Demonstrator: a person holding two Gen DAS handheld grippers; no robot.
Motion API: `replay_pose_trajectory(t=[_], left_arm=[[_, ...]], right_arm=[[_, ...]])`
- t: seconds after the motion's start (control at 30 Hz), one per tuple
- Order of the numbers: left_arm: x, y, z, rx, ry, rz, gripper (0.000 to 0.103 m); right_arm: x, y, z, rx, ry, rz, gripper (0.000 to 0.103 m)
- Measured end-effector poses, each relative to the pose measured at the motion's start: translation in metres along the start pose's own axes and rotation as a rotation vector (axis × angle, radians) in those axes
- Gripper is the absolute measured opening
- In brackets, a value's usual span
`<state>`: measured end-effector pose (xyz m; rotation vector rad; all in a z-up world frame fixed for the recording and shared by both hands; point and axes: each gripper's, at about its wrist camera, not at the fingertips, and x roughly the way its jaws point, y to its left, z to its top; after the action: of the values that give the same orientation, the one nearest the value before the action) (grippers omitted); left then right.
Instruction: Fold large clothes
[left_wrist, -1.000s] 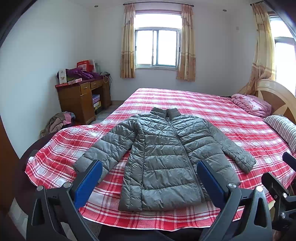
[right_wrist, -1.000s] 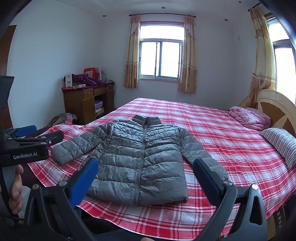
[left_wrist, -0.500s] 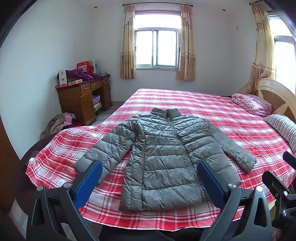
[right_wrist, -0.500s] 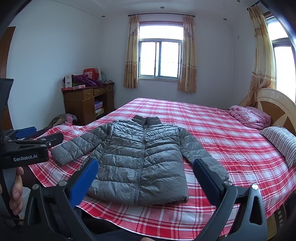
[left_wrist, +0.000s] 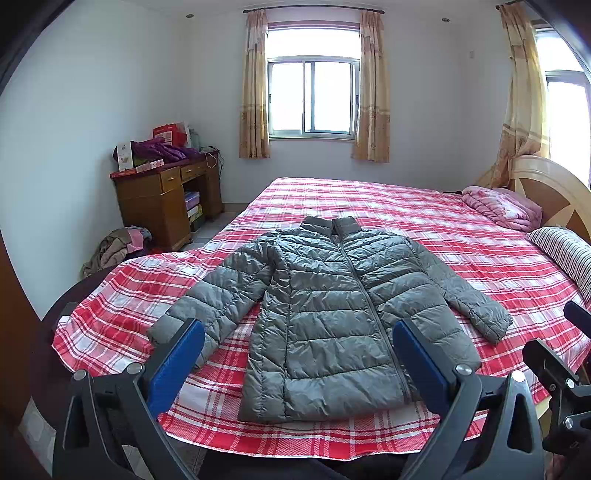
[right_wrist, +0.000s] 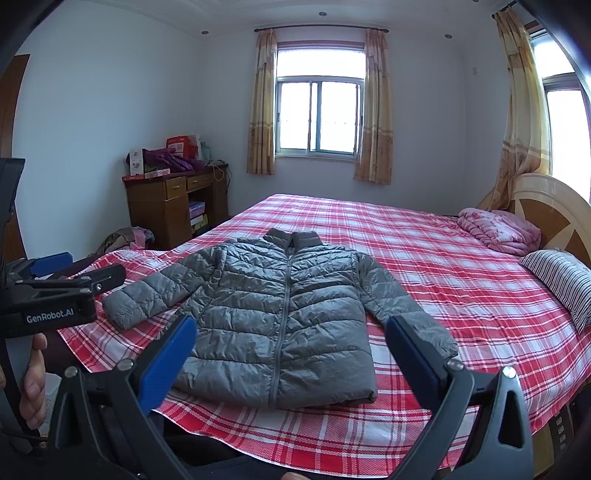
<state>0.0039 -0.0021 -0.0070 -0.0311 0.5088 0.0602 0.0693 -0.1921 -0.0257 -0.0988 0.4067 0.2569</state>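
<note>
A grey puffer jacket (left_wrist: 332, 314) is lying flat and zipped on the bed (left_wrist: 424, 221), front up, collar pointing toward 12 o'clock and hem toward 6 o'clock near the bed's near edge; both sleeves are spreading out and down, toward 8 o'clock and 4 o'clock. The left tool (left_wrist: 297, 354) is hovering short of the hem with its blue fingers (left_wrist: 177, 358) spread wide, touching nothing; the right tool (right_wrist: 290, 350) is likewise hanging in front of the jacket, fingers apart and empty. In the right wrist view the left tool is showing at 9 o'clock, with a hand (right_wrist: 33, 384) gripping its handle. A pink folded quilt (left_wrist: 502, 208) and a striped pillow (left_wrist: 565, 254) are resting at 2 to 3 o'clock by the headboard (left_wrist: 546, 184); a wooden desk (left_wrist: 162, 199) is standing at 10 o'clock against the wall.
</note>
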Motion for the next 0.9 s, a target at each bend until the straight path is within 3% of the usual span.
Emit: replay_pose_trajectory(t=[0.9], left_arm=[[0.0034, 0.0047, 0.0001, -0.007, 0.001, 0.004, 0.102]], right_arm=[[0.0037, 0.0014, -0.0041, 0.009, 0.01, 0.006, 0.103]])
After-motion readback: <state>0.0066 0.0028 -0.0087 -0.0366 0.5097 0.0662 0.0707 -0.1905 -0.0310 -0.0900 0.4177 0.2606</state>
